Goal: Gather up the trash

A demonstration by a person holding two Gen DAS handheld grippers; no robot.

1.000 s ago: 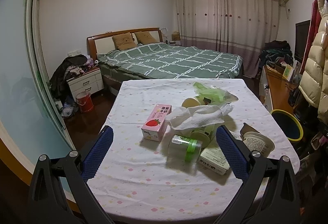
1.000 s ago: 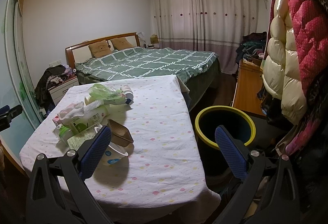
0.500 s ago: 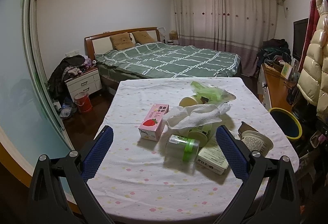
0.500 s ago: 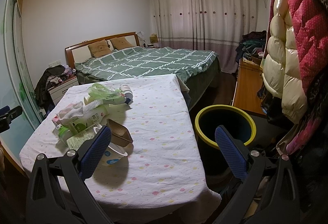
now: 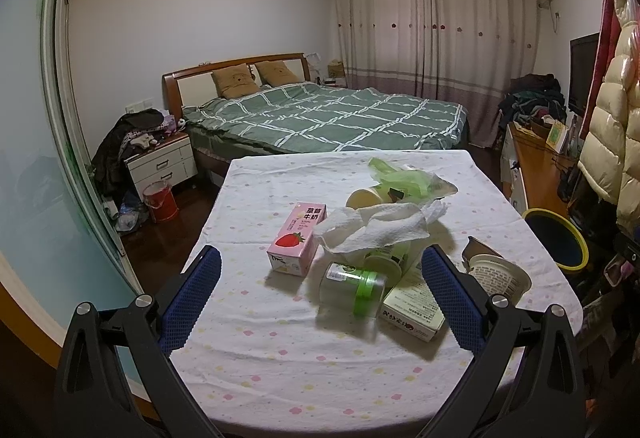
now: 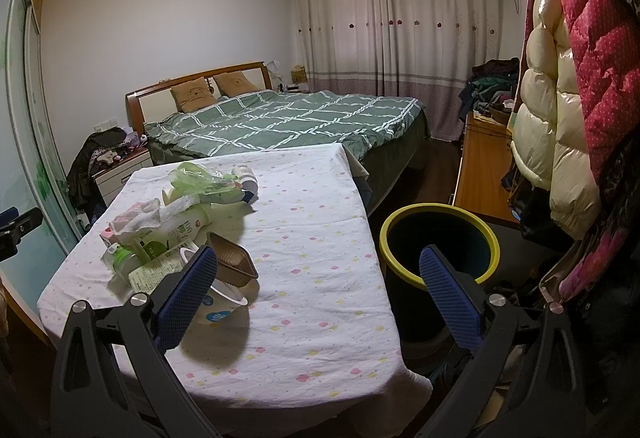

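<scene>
- The job looks to be at its start: all the trash sits on the desk (image 5: 280,350) and none is held.
- The left hand-held gripper (image 5: 320,294) hangs spread wide and empty above the near edge, facing the clear jar with a green band (image 5: 354,288), the pink strawberry milk carton (image 5: 297,242) and the crumpled paper towel (image 5: 376,228).
- The right hand-held gripper (image 6: 318,292) is likewise wide and empty, near the white tub (image 6: 222,302) and brown tray (image 6: 232,260).
- The yellow-rimmed bin (image 6: 440,238) stands on the floor just beside the desk's right edge.
- Next, I judge, one gripper must lower over a single piece, close, and carry it to the bin.
- The pile overlaps: the towel covers bottles beneath, the green plastic bag (image 5: 404,183) hides what lies under it, and the flat box's (image 5: 414,304) print is unreadable.
</scene>
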